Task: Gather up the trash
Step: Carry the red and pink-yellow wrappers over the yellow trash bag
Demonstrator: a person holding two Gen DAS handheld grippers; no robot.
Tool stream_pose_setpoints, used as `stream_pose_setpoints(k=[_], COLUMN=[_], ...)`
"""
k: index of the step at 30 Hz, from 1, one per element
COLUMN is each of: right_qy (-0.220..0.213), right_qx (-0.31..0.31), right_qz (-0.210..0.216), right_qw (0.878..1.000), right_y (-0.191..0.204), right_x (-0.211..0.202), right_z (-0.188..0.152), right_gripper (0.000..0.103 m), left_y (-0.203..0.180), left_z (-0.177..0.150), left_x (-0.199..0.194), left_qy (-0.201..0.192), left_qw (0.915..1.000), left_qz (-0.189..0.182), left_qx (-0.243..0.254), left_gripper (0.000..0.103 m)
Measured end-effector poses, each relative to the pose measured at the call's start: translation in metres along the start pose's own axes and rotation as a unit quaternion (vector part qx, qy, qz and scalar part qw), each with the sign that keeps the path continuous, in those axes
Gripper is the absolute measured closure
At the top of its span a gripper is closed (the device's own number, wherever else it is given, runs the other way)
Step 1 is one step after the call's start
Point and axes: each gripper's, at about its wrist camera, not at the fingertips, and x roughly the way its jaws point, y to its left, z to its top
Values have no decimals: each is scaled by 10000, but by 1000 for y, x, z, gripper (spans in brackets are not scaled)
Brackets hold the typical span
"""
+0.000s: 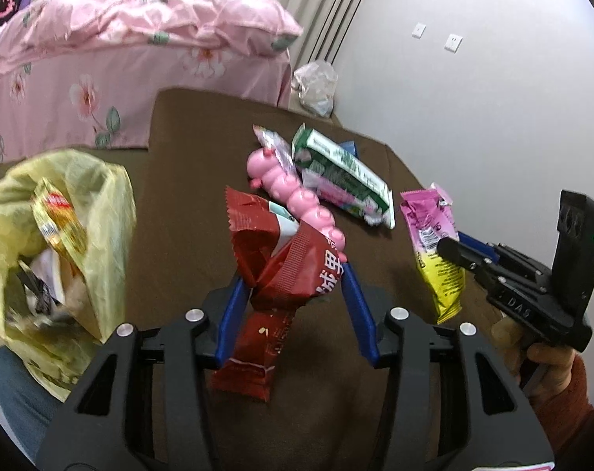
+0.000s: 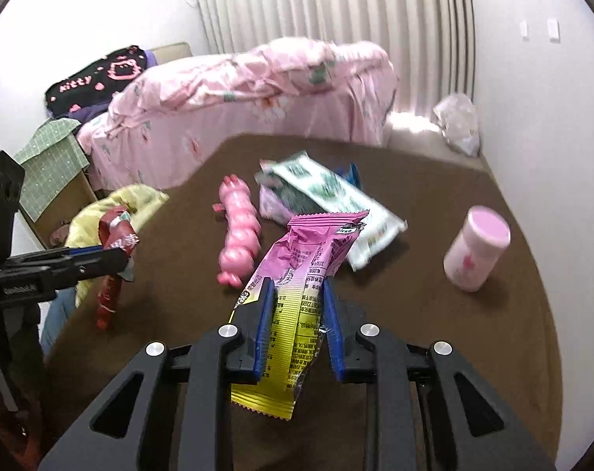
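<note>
My left gripper is shut on a crumpled red snack wrapper and holds it above the brown table. It also shows in the right wrist view. My right gripper is shut on a pink and yellow wrapper, lifted off the table; that wrapper also shows in the left wrist view. A yellow plastic bag holding several wrappers hangs open at the table's left edge, just left of the left gripper.
A pink caterpillar toy lies mid-table beside a green and white packet and a pale wrapper. A pink cylindrical tub stands at the right. A pink floral bed is behind, with a clear bag on the floor.
</note>
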Motion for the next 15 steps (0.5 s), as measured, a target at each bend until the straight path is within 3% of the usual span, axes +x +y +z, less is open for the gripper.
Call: stream_pose_setpoints(k=[4,8,15], right_qy=[-271,-547,-722], right_qx=[-290,-699,-1331], right_qz=[190,453,1093], right_qw=[9990,9950,9824], right_y=[24,60,131], right_x=[-4,-3,23], right_z=[29,56,91], right_gripper=[79,79,79], left_y=[13,44,112], left_z=[14,29,36], left_x=[-24,-56,-118], left_qy=[-356,-815,-1423], left_qw=[9993,9943,9738], left_qz=[141,660,1600], left_qx=[-6,-196,-771], left_gripper=[61,61,61])
